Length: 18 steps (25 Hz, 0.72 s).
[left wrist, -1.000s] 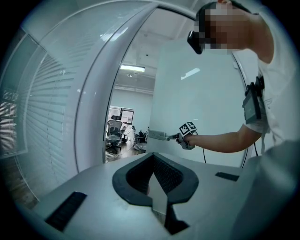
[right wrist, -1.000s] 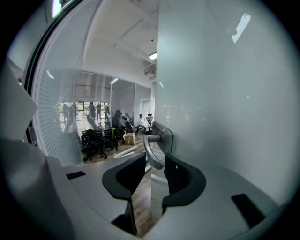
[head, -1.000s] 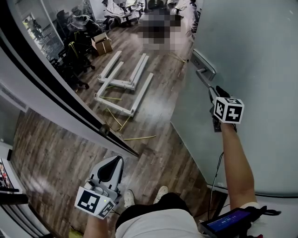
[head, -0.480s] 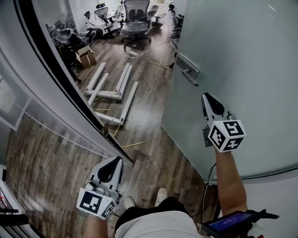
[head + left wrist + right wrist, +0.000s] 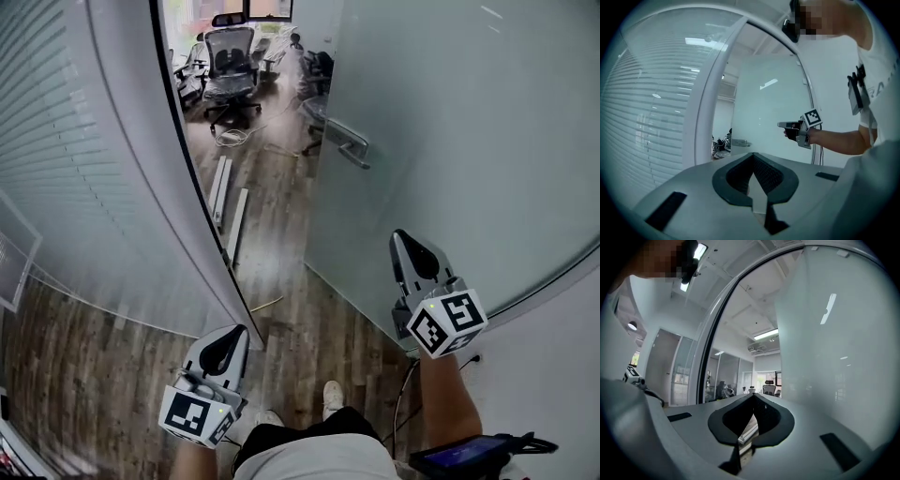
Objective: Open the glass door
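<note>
The frosted glass door (image 5: 450,141) stands swung open at the right of the head view, its metal lever handle (image 5: 343,142) at the near edge. My right gripper (image 5: 401,235) hangs in front of the door panel, well below and apart from the handle. Its jaws are closing to shut, with nothing between them. The right gripper view has the jaw tips (image 5: 753,397) together, beside the glass door (image 5: 834,357). My left gripper (image 5: 231,330) is low by the curved door frame (image 5: 192,178), shut and empty. In the left gripper view the jaw tips (image 5: 753,154) meet, and the right gripper (image 5: 781,124) shows ahead.
A curved frosted glass wall with blinds (image 5: 66,169) fills the left. Through the doorway lie white metal frame parts (image 5: 231,202) on the wooden floor, with office chairs (image 5: 230,56) beyond. The person's shoes (image 5: 330,398) and a device with a screen (image 5: 459,455) at the waist show below.
The right gripper has left the handle, drawn back toward me and shut. The door has swung open. The left gripper has moved little.
</note>
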Each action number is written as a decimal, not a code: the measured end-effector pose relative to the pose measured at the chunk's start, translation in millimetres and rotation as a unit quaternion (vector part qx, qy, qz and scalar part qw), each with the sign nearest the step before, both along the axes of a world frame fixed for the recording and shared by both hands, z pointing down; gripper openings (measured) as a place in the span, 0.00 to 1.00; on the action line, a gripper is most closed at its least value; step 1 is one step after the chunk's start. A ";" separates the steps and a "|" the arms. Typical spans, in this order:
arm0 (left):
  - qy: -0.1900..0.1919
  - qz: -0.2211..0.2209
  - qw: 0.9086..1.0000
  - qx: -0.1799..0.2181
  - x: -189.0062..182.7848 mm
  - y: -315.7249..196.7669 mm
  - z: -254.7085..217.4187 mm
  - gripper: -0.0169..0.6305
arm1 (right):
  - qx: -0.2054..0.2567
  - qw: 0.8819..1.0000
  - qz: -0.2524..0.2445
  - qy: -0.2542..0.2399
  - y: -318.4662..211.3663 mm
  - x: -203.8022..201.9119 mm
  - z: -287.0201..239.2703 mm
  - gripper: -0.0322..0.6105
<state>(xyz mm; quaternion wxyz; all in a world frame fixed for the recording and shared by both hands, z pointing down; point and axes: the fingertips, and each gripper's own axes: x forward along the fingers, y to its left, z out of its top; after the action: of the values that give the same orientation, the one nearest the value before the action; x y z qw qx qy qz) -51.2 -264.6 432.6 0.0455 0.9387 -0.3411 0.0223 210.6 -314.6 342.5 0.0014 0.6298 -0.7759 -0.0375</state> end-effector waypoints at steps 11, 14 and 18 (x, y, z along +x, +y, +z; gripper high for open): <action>0.008 0.038 0.999 -0.015 -33.3 39.2 -10.2 0.03 | 0.007 1.000 0.006 0.006 86.7 -58.2 -16.9 0.05; -0.001 0.052 0.999 -0.005 -21.9 49.6 -14.0 0.03 | 0.011 1.000 -0.003 -0.009 104.2 -58.2 -18.4 0.05; 0.005 0.056 0.998 0.004 -8.1 61.0 -18.8 0.03 | 0.017 0.999 -0.014 -0.024 129.1 -56.0 -12.2 0.05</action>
<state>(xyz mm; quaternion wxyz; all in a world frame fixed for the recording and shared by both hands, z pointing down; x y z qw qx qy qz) -59.3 -203.6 413.7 0.0421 0.9564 -0.2883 0.0191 154.7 -185.6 330.3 -0.0283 0.6196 -0.7836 -0.0357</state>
